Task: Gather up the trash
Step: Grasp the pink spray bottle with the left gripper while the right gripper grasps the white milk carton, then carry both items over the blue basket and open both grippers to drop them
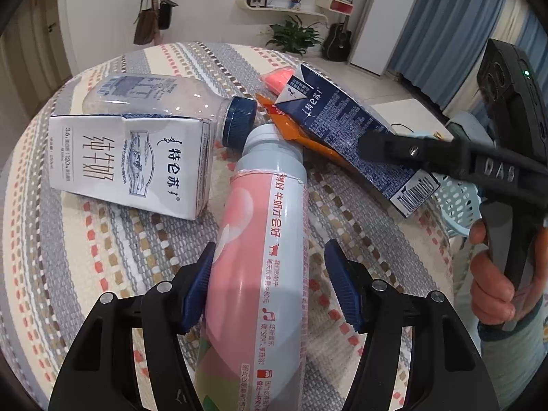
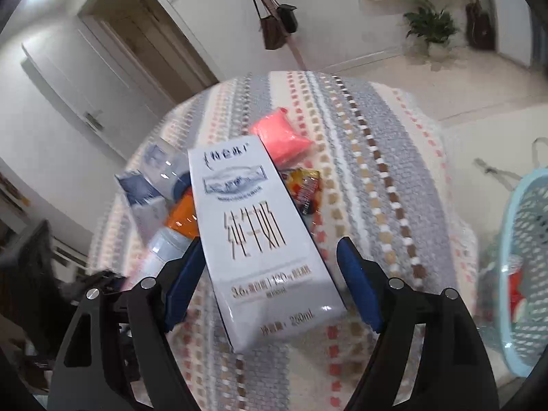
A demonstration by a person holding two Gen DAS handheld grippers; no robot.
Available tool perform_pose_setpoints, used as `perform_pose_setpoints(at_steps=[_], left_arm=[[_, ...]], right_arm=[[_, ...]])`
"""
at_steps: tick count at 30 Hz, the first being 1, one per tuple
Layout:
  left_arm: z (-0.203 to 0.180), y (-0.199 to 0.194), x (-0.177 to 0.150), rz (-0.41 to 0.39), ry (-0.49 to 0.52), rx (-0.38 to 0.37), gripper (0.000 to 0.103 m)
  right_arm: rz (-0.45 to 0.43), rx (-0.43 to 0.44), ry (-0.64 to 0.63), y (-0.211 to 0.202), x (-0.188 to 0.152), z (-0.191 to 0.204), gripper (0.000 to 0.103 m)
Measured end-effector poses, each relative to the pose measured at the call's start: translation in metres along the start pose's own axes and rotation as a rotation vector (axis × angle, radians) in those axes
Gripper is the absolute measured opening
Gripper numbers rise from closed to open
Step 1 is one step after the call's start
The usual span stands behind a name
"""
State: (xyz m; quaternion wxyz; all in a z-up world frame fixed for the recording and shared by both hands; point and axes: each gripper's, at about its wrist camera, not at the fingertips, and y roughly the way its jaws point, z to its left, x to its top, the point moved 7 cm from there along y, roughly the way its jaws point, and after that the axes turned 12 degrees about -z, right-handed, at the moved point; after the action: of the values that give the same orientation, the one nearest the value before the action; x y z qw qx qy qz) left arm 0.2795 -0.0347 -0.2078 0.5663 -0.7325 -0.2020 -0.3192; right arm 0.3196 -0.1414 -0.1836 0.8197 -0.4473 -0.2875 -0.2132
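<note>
In the left wrist view a pink and pale-blue bottle (image 1: pixel 263 246) lies on the woven cloth between the open jaws of my left gripper (image 1: pixel 270 281); its left pad touches the bottle, the right pad stands apart. Beside it lie a white milk carton (image 1: pixel 133 164), a clear bottle with a blue cap (image 1: pixel 161 97), an orange wrapper (image 1: pixel 301 133) and a pink packet (image 1: pixel 279 80). My right gripper (image 2: pixel 274 270) is open around a second milk carton (image 2: pixel 260 239), dark blue side in the left wrist view (image 1: pixel 349 133); the carton looks tilted, with a gap at the right pad.
A light blue plastic basket (image 2: pixel 527 267) stands off the table's right edge with something red in it. A shiny candy wrapper (image 2: pixel 304 185) lies behind the carton. The round table (image 2: pixel 394 171) drops off on all sides. Door, hanging bags, plant and guitar are far behind.
</note>
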Motion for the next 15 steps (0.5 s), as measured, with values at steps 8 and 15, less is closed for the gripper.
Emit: perform_pose_setpoints(at_steps=[8, 15], left_arm=[[-0.002, -0.006, -0.005, -0.028, -0.013, 0.036, 0.046], [-0.007, -0.047, -0.001, -0.138, -0.023, 0.026, 0.046]], right_arm=[[-0.029, -0.087, -0.128, -0.001, -0.004, 0.018, 0.054], [-0.151, -0.102, -0.162, -0.039, 0.013, 0.029, 0.054]])
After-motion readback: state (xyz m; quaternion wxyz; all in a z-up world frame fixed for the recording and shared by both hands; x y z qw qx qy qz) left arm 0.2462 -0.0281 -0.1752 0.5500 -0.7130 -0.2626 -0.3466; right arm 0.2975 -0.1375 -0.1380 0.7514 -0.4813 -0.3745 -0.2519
